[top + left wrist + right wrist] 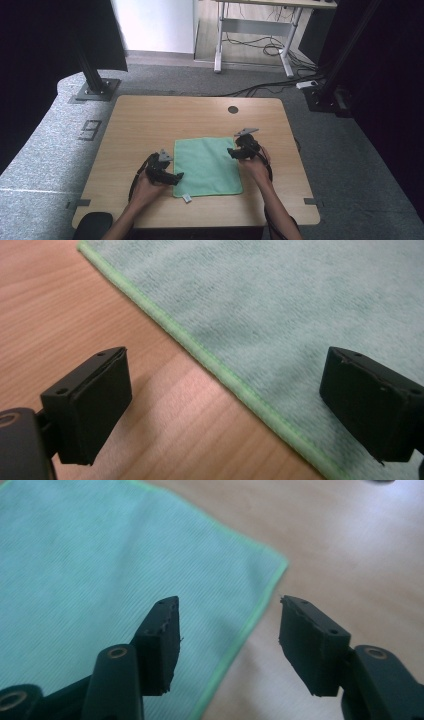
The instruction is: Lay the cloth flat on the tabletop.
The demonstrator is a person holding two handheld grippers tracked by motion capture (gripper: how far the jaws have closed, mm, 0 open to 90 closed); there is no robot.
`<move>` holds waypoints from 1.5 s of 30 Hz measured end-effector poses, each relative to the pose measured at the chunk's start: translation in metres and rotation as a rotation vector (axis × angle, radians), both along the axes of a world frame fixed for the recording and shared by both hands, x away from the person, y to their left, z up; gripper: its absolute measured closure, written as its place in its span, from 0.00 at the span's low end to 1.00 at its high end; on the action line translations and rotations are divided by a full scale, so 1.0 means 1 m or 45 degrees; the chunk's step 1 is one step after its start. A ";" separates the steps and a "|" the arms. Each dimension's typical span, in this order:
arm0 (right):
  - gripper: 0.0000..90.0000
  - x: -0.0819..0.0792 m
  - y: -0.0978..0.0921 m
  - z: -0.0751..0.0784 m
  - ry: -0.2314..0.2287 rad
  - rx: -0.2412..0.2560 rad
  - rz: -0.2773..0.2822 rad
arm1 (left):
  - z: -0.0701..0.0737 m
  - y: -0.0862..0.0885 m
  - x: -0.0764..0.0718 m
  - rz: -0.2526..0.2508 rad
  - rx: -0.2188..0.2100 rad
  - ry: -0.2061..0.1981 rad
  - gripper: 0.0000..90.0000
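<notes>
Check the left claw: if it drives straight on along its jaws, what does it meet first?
Probably the green cloth: the left claw is open, straddling the cloth's stitched edge, one jaw over bare table. Height above it is unclear.

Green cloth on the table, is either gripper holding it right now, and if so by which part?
Nothing is held. The left gripper and right gripper are both open, each straddling an edge of the green cloth without closing on it.

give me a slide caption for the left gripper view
Open left gripper straddling the stitched edge of a green cloth lying flat on a wooden table.
</notes>
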State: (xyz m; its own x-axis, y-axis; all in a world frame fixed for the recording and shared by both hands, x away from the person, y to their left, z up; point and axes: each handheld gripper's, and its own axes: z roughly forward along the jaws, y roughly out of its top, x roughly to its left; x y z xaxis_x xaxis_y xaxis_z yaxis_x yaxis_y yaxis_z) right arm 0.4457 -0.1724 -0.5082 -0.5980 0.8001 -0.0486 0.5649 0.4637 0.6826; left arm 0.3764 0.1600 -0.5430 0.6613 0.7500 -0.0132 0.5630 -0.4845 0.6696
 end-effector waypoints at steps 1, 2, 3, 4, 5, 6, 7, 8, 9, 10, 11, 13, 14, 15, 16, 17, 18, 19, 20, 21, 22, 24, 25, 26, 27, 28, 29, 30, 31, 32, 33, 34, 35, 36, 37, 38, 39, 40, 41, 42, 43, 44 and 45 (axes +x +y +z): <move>0.43 -0.005 0.000 -0.003 0.003 0.014 -0.001 | -0.001 0.000 0.000 -0.001 0.024 0.012 0.07; 0.42 -0.012 0.001 -0.009 0.012 0.037 0.016 | -0.002 0.000 0.000 0.001 0.034 0.013 0.07; 0.41 -0.016 0.002 -0.012 0.016 0.040 0.026 | -0.002 0.001 0.001 0.007 0.030 0.017 0.06; 0.40 -0.021 0.005 -0.016 0.014 0.028 0.031 | -0.002 0.002 0.002 0.016 0.029 0.022 0.06; 0.39 -0.024 0.007 -0.020 0.015 0.009 0.039 | -0.002 0.003 0.003 0.025 0.038 0.018 0.06; 0.39 -0.027 0.009 -0.024 0.021 -0.009 0.042 | -0.002 0.004 0.003 0.040 0.043 0.012 0.06; 0.39 -0.029 0.009 -0.027 0.017 -0.028 0.041 | -0.002 0.005 0.005 0.051 0.043 0.013 0.06; 0.37 -0.030 0.009 -0.030 0.014 -0.048 0.027 | -0.002 0.008 0.006 0.064 0.039 0.017 0.06; 0.37 -0.030 0.007 -0.031 0.007 -0.029 0.012 | -0.003 0.010 0.008 0.077 0.030 0.021 0.06; 0.36 -0.030 0.005 -0.032 0.009 -0.013 -0.001 | -0.003 0.012 0.009 0.083 0.024 0.024 0.06; 0.35 -0.030 0.004 -0.032 0.008 -0.010 -0.009 | -0.003 0.014 0.011 0.084 0.023 0.024 0.05; 0.34 -0.032 0.002 -0.032 -0.009 -0.027 -0.025 | -0.003 0.014 0.011 0.082 0.025 0.023 0.05; 0.34 -0.033 0.001 -0.032 -0.011 -0.025 -0.029 | -0.003 0.014 0.011 0.083 0.023 0.021 0.05; 0.34 -0.033 0.001 -0.033 -0.010 -0.023 -0.033 | -0.004 0.014 0.011 0.081 0.022 0.019 0.04; 0.33 -0.033 0.000 -0.033 -0.007 -0.012 -0.036 | -0.004 0.014 0.012 0.078 0.022 0.018 0.04; 0.32 -0.032 0.000 -0.033 -0.003 -0.008 -0.039 | -0.004 0.013 0.012 0.078 0.021 0.018 0.04; 0.31 -0.031 -0.001 -0.034 0.001 -0.007 -0.044 | -0.004 0.013 0.013 0.079 0.019 0.017 0.03; 0.30 -0.027 -0.001 -0.034 0.001 -0.006 -0.050 | -0.005 0.013 0.013 0.082 0.017 0.015 0.02; 0.30 -0.027 -0.001 -0.034 0.001 -0.006 -0.050 | -0.005 0.012 0.014 0.084 0.016 0.013 0.02; 0.30 -0.025 -0.001 -0.035 0.004 0.003 -0.060 | -0.005 0.012 0.015 0.086 0.016 0.013 0.02; 0.29 -0.022 -0.002 -0.035 0.004 0.014 -0.066 | -0.005 0.011 0.017 0.089 0.015 0.011 0.02; 0.29 -0.017 -0.003 -0.036 0.006 0.031 -0.081 | -0.005 0.011 0.021 0.093 0.014 0.010 0.02; 0.29 -0.014 -0.003 -0.036 0.001 0.033 -0.086 | -0.005 0.010 0.023 0.097 0.013 0.007 0.02; 0.29 -0.012 -0.003 -0.036 0.003 0.035 -0.091 | -0.005 0.010 0.025 0.103 0.011 0.006 0.02; 0.29 -0.010 -0.003 -0.037 0.000 0.034 -0.090 | -0.005 0.010 0.027 0.109 0.011 0.005 0.02; 0.29 -0.009 -0.003 -0.036 0.001 0.035 -0.093 | -0.005 0.010 0.029 0.111 0.010 0.004 0.02; 0.29 -0.009 -0.003 -0.037 -0.001 0.035 -0.094 | -0.006 0.010 0.030 0.115 0.010 0.004 0.02; 0.29 -0.008 -0.003 -0.037 0.002 0.038 -0.094 | -0.005 0.011 0.031 0.117 0.011 0.005 0.02; 0.29 -0.008 -0.003 -0.037 0.004 0.042 -0.097 | -0.006 0.011 0.032 0.120 0.009 0.004 0.02; 0.29 -0.007 -0.004 -0.037 0.005 0.047 -0.098 | -0.006 0.011 0.032 0.121 0.009 0.003 0.02; 0.29 -0.007 -0.004 -0.037 0.004 0.049 -0.097 | -0.006 0.011 0.032 0.120 0.009 0.003 0.02; 0.30 -0.007 -0.004 -0.037 0.005 0.053 -0.095 | -0.006 0.011 0.032 0.119 0.009 0.003 0.02; 0.30 -0.007 -0.005 -0.037 0.004 0.054 -0.092 | -0.006 0.011 0.032 0.116 0.009 0.003 0.02; 0.30 -0.007 -0.005 -0.038 0.003 0.056 -0.090 | -0.005 0.011 0.032 0.109 0.008 0.004 0.02; 0.29 -0.007 -0.005 -0.037 0.002 0.055 -0.084 | -0.005 0.011 0.033 0.104 0.008 0.006 0.03; 0.29 -0.007 -0.005 -0.037 0.002 0.053 -0.082 | -0.005 0.012 0.032 0.101 0.005 0.006 0.03; 0.28 -0.007 -0.005 -0.036 -0.002 0.059 -0.083 | -0.003 0.012 0.032 0.097 -0.005 0.011 0.02; 0.28 -0.007 -0.005 -0.036 -0.002 0.059 -0.083 | -0.002 0.012 0.032 0.096 -0.012 0.009 0.02; 0.28 -0.008 -0.005 -0.035 -0.005 0.066 -0.079 | 0.000 0.012 0.031 0.095 -0.031 0.008 0.02; 0.27 -0.009 -0.006 -0.033 -0.007 0.074 -0.077 | 0.003 0.013 0.030 0.085 -0.047 0.003 0.02; 0.26 -0.011 -0.006 -0.030 -0.015 0.078 -0.069 | 0.005 0.014 0.028 0.079 -0.056 -0.006 0.02; 0.26 -0.012 -0.007 -0.027 -0.019 0.080 -0.063 | 0.007 0.014 0.027 0.071 -0.060 -0.010 0.01; 0.24 -0.014 -0.008 -0.025 -0.022 0.083 -0.059 | 0.009 0.015 0.025 0.065 -0.060 -0.015 0.01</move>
